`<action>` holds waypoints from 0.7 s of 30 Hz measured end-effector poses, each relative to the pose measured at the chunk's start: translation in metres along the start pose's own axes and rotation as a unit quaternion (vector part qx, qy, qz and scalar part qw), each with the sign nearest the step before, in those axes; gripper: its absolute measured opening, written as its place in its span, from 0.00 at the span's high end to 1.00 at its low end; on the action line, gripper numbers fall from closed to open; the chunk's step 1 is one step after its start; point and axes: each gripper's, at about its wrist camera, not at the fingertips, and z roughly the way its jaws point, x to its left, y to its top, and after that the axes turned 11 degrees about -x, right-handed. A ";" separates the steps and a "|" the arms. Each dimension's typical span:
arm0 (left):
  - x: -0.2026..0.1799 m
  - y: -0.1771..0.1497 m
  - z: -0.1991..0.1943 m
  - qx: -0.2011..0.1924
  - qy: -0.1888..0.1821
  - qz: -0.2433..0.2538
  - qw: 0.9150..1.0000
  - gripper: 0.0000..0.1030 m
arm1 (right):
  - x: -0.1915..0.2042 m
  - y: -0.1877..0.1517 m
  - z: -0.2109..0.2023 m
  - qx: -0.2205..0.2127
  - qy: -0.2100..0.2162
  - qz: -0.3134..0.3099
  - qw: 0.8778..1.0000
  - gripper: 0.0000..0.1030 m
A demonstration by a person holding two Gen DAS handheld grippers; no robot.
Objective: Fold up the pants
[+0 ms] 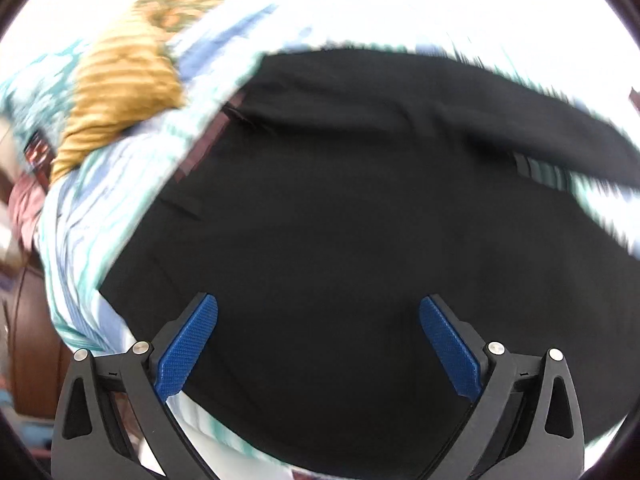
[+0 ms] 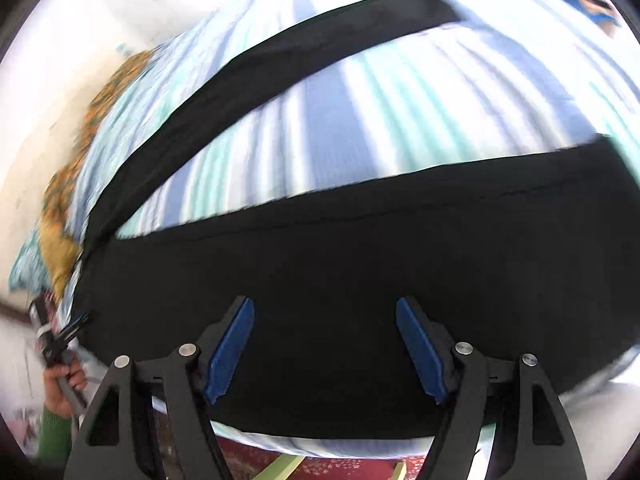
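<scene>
Black pants (image 1: 340, 200) lie spread flat on a bed with a blue, teal and white striped sheet (image 1: 100, 208). My left gripper (image 1: 318, 300) hovers open over the wide upper part of the pants, near their left edge, with nothing between its blue pads. In the right wrist view, one black leg (image 2: 360, 260) lies across below my right gripper (image 2: 324, 300), which is open and holds nothing. The other leg (image 2: 280, 56) angles away up and to the right, with striped sheet (image 2: 360, 120) between the two legs. Both views are motion-blurred.
A mustard-yellow pillow (image 1: 120, 96) sits at the bed's far left, also seen as the pillow (image 2: 60, 220). A hand (image 2: 60, 388) in a green sleeve holds the left gripper (image 2: 82, 318) at the bed's left edge. Red patterned carpet (image 2: 340, 460) lies below the near bed edge.
</scene>
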 end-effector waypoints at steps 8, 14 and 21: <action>-0.047 0.112 0.054 -0.058 -0.026 -0.018 0.998 0.01 | 0.098 0.120 0.052 -0.026 0.082 -0.087 0.992 0.28; -0.035 0.114 0.137 -0.009 0.036 -0.062 0.997 0.01 | 0.185 0.182 0.172 0.012 0.122 -0.139 0.983 0.27; -0.025 0.097 0.143 -0.062 0.013 -0.055 0.996 0.00 | 0.082 0.261 0.200 -0.010 0.038 -0.167 0.985 0.31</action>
